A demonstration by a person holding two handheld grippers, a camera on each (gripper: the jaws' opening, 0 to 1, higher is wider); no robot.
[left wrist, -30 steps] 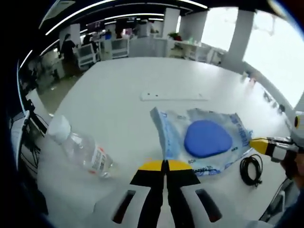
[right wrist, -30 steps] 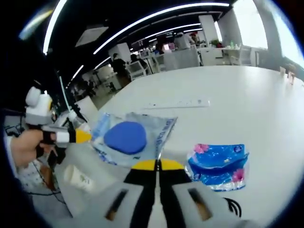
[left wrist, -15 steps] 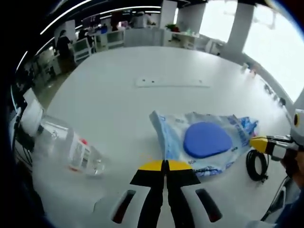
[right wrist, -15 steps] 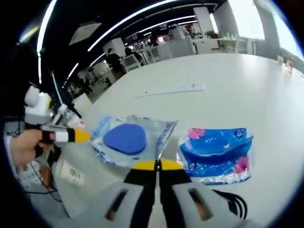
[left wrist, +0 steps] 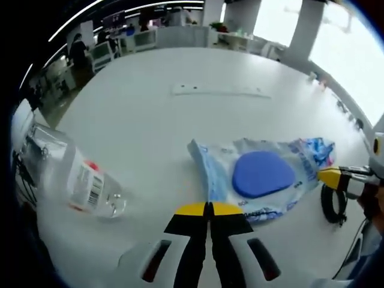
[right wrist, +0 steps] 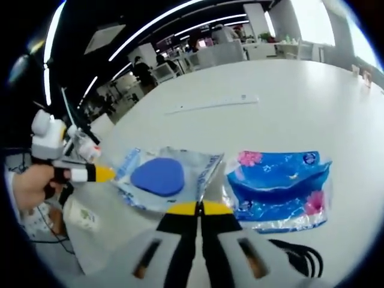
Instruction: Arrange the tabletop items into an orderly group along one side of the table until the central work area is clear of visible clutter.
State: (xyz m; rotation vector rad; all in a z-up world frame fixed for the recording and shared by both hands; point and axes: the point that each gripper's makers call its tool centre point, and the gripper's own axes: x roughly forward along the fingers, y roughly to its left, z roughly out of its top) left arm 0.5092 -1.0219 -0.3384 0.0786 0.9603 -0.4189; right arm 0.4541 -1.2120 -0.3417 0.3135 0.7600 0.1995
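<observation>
In the left gripper view, a clear plastic bottle (left wrist: 75,180) with a white label lies on its side left of the clear pouch (left wrist: 258,177), which holds a blue oval pad. The pouch's long axis runs across the white table (left wrist: 180,120). The left gripper (left wrist: 208,208) is clenched on its near edge; the right gripper (right wrist: 197,208) likewise. Right of the pouch lies a blue floral packet (right wrist: 279,189).

Bright even office light, ceiling strip lights (right wrist: 180,24) glowing, blown-out windows (left wrist: 345,54) (pure white), faint shadows on the white table (left wrist: 150,120), bottle (left wrist: 72,177) motion-blurred, edges fisheye-bent
</observation>
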